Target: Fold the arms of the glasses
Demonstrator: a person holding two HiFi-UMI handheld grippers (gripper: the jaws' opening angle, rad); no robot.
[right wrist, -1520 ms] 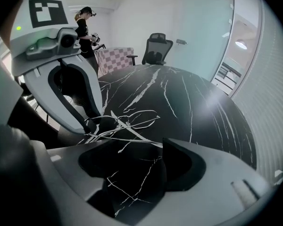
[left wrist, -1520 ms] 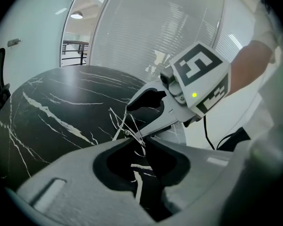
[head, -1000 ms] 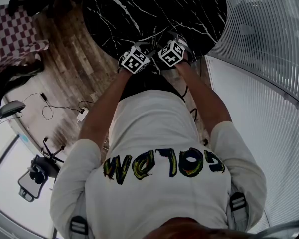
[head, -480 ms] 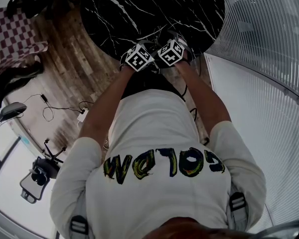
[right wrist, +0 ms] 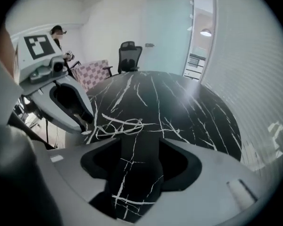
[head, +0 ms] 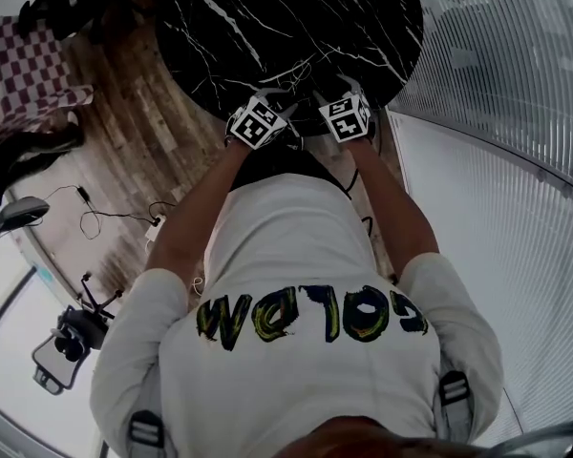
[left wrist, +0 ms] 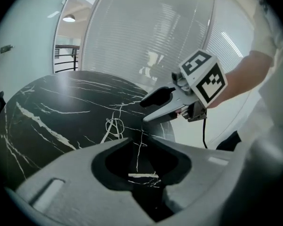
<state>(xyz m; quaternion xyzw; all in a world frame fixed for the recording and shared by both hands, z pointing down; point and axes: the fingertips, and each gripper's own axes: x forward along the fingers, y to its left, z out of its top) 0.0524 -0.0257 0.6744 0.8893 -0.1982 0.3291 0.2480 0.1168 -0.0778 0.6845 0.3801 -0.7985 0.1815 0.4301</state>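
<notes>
A round black marble table [head: 267,27] stands on a wood-plank floor [head: 138,136], with a checked seat [head: 38,65] beyond its left edge and a curved, slatted glass wall [head: 497,113] past its right edge. A white adapter [head: 155,225] on a thin cable lies on the floor to the left. The thin wire glasses [right wrist: 120,125] lie near the table's near edge. Just behind them the left gripper [left wrist: 137,140] hovers with its jaws a little apart, and the right gripper [right wrist: 138,139], spread wider, is closing over bare marble.
</notes>
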